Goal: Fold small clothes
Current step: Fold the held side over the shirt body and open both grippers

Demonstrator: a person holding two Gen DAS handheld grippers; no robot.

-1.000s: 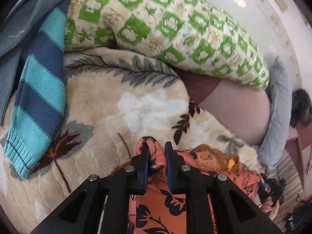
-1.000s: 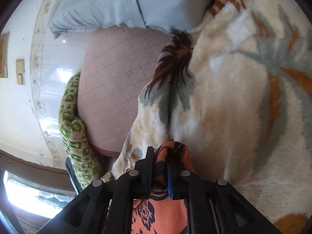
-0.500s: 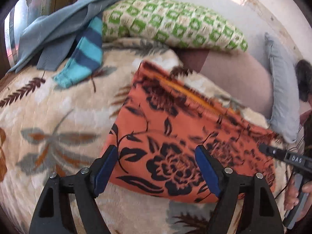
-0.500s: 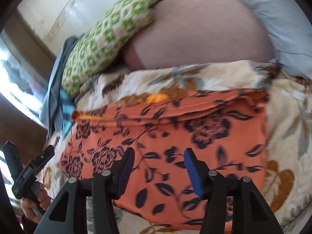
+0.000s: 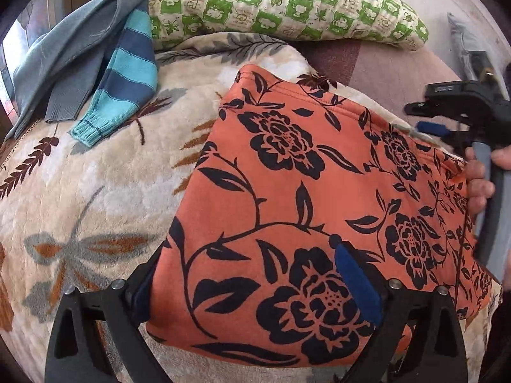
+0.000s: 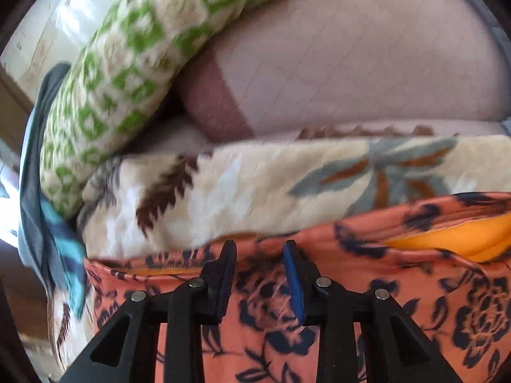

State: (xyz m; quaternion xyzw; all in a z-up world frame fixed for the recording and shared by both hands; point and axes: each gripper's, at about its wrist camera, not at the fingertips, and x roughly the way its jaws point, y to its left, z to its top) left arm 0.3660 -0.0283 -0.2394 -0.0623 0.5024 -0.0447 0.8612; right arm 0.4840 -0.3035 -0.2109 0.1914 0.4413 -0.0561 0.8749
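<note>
Orange floral garment (image 5: 303,198) lies folded once, mid-frame on the blanket (image 5: 95,191); both claws, left (image 5: 255,284) and right (image 6: 260,281), gape released; further folds seem left.

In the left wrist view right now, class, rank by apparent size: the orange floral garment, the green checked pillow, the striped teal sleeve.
1. Orange floral garment, largest, though it lies nearest the camera, which inflates it.
2. Green checked pillow, farther off, so likely bigger than it looks.
3. Striped teal sleeve, smallest.
</note>
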